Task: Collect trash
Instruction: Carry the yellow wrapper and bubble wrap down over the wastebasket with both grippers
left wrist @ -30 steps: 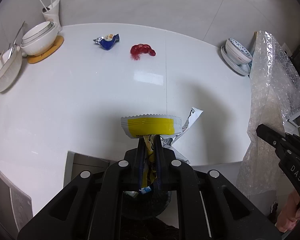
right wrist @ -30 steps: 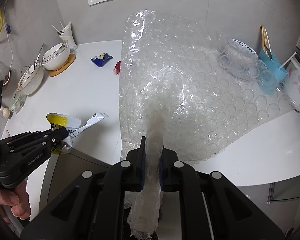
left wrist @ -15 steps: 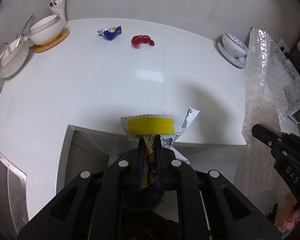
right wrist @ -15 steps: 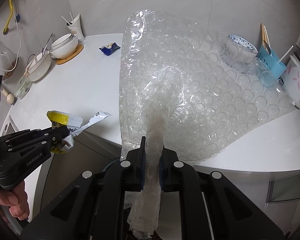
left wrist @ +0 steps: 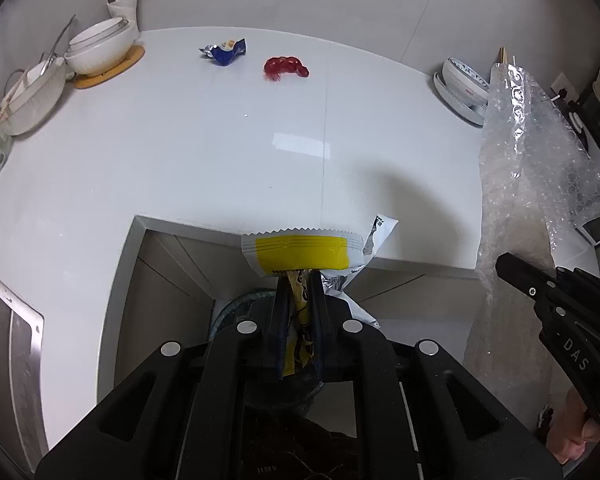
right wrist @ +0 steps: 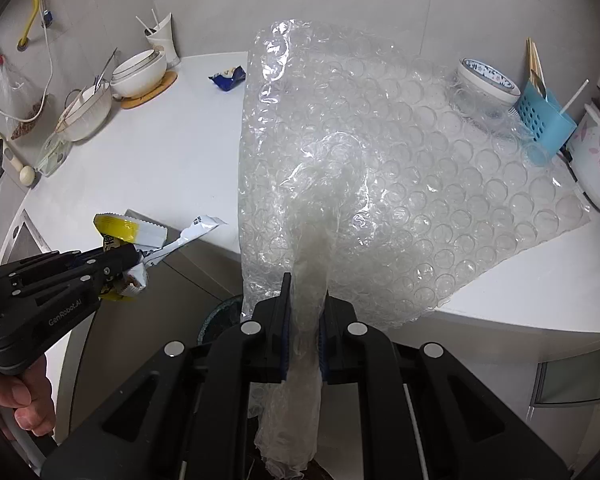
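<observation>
Both grippers have drawn back from the counter [left wrist: 180, 168], left gripper [left wrist: 299, 280] clamping a wrapper [left wrist: 300, 252], right gripper [right wrist: 303, 292] clamping bubble wrap [right wrist: 380, 184], whose trailing sheet could snag the bowls [right wrist: 486, 80].

Clear bubble-wrap sheet [right wrist: 380, 184]: lower end cut off by the right wrist view's bottom edge; it veils the blue-patterned white bowls [right wrist: 485, 80] at the white countertop's [right wrist: 148, 160] back right and hides the red crumpled wrapper [left wrist: 286, 67]. Yellow-and-white snack wrapper [left wrist: 300, 250]: lower part hidden between the left gripper's [left wrist: 299, 292] fingers; print too small to read. Dark round bin rim [left wrist: 236, 306] under the counter edge: mostly hidden. White appliance with pink flowers [right wrist: 596, 160]: cut off at the right border.
</observation>
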`<state>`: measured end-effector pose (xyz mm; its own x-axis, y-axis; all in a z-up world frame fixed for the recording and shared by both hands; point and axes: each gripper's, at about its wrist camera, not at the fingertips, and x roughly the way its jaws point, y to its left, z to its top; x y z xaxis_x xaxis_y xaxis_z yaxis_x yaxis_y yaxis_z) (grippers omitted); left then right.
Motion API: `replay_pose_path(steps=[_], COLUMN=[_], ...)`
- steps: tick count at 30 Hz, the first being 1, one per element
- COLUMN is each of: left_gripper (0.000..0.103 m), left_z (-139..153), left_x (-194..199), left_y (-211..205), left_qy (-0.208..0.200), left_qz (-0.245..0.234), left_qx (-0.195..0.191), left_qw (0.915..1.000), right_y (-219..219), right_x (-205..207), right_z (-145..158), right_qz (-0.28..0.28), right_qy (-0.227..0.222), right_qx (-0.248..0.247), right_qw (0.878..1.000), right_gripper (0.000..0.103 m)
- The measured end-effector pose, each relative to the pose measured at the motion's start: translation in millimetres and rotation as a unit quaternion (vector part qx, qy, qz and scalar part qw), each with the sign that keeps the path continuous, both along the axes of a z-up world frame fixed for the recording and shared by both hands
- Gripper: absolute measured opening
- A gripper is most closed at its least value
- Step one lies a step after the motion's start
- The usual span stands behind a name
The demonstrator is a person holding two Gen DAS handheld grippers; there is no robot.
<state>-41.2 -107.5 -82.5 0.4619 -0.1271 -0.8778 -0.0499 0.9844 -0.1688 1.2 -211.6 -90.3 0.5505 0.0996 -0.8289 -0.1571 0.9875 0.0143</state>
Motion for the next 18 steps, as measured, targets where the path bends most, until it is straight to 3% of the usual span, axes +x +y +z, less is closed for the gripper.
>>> replay_pose_path(steps=[11, 18], left_gripper=[0.009, 0.009], left_z=[-22.3, -52.4], left_x=[-24.8, -32.7], left_y=[3.9, 4.9], left_qy=[0.012, 0.027], left_qz=[0.012, 0.016], left_qx=[-0.004, -0.003], left_qw=[0.9998, 0.9995], right_y=[-0.8, 1.2], right_x=[-15.6, -16.7], right_z=[-35.6, -65.7], right_qz=[0.013, 0.015], right_qy=[0.032, 0.057], right_qx=[-0.009, -0.016], right_qw=[0.999, 0.998], right_gripper=[0.010, 0.009])
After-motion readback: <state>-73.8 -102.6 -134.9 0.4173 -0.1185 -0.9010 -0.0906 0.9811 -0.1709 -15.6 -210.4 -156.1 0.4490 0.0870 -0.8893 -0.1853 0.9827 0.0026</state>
